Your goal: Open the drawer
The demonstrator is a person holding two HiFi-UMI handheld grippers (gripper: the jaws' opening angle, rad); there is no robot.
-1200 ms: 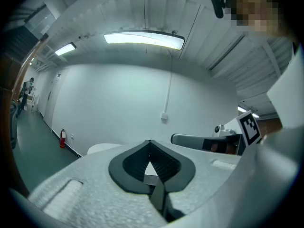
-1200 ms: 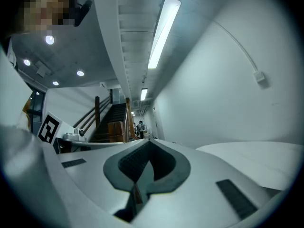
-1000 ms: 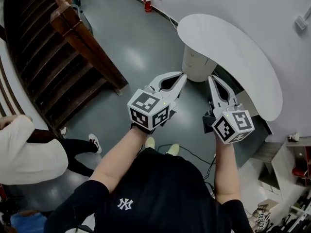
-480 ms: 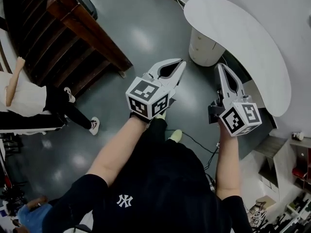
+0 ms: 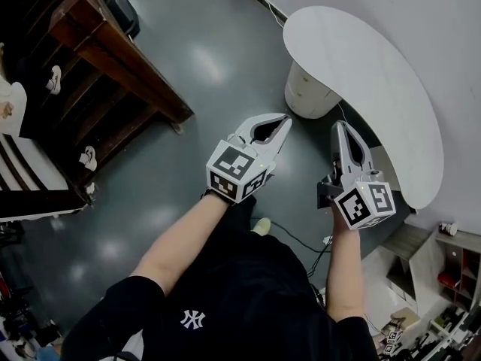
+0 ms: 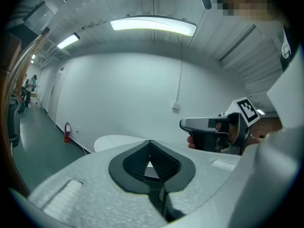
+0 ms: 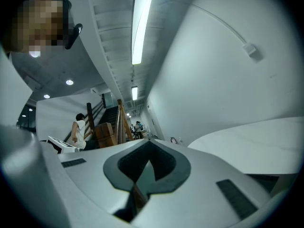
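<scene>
Far on my left the wooden staircase [image 5: 113,59] climbs away over the grey floor [image 5: 203,59]. My left gripper [image 5: 283,119] hangs in the air with its jaws pressed together and nothing between them. It is well short of the work.

Just beyond its tip, farther off, stands the pale rounded drawer unit [image 5: 304,92], tucked under the near-left end of the curved white table [image 5: 361,66]. Faint seams cross its front, and I take those for the drawer fronts. I cannot make out a handle or pull from here.

I expect a light, stiff drawer on runners, with smooth, rather slippery faces. I would first spread a gripper's jaws, then hook or pinch the top lip or any recess at the middle of the front. I would pull straight out, so it does not rack or drag the unit along.

My right gripper [image 5: 340,125], nearer the table's edge, is likewise closed and empty.
</scene>
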